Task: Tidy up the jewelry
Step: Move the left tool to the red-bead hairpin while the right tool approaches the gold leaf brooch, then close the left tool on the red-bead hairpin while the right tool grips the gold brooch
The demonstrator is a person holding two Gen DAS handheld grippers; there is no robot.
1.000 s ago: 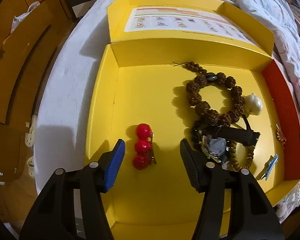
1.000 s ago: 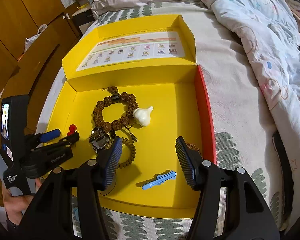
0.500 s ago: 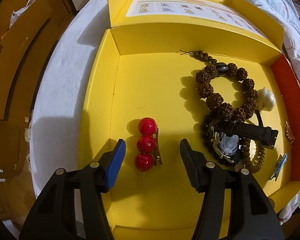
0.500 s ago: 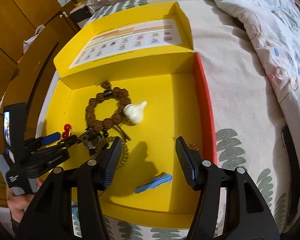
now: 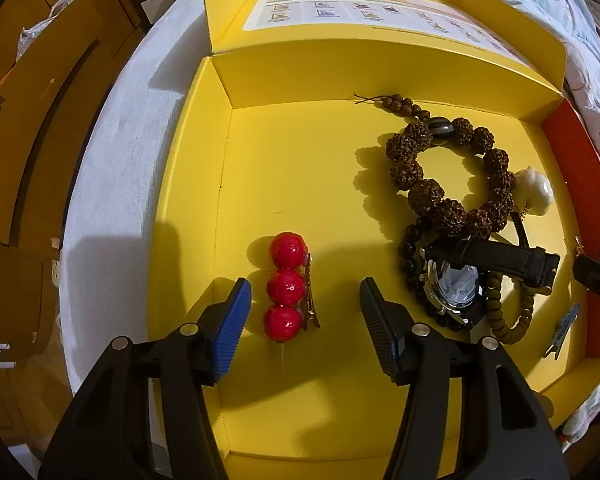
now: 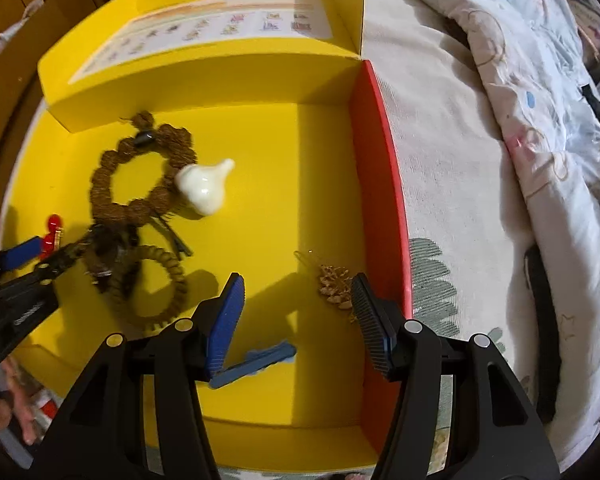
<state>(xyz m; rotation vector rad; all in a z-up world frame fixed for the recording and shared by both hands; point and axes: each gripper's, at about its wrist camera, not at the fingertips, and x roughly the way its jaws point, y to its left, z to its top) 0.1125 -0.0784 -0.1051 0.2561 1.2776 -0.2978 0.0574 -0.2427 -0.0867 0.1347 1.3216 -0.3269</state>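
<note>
Since the earlier frames the right gripper [image 6: 296, 300] has been lowered toward the yellow box [image 6: 324, 200], so that the blue hair clip [image 6: 256, 362] now sits low between its fingers, partly hidden behind the left pad, while the left gripper [image 5: 304, 312] has been kept almost in place. Both pairs of jaws are spread and nothing is pinched by either. The red-bead hair clip [image 5: 286, 286] is seen on the box floor just ahead of the left gripper, between its pads but nearer the blue one; its long axis runs away from the camera, roughly in line with the fingers, so a closing squeeze would be applied across its narrow width. The left hand is judged the nearer to it. The gold ornament [image 6: 334, 286] lies beside the right pad of the right gripper, close to the red wall [image 6: 374, 184]. The beaded bracelets [image 5: 448, 184] and watch [image 5: 460, 288] are heaped together to the right of the left gripper.
</note>
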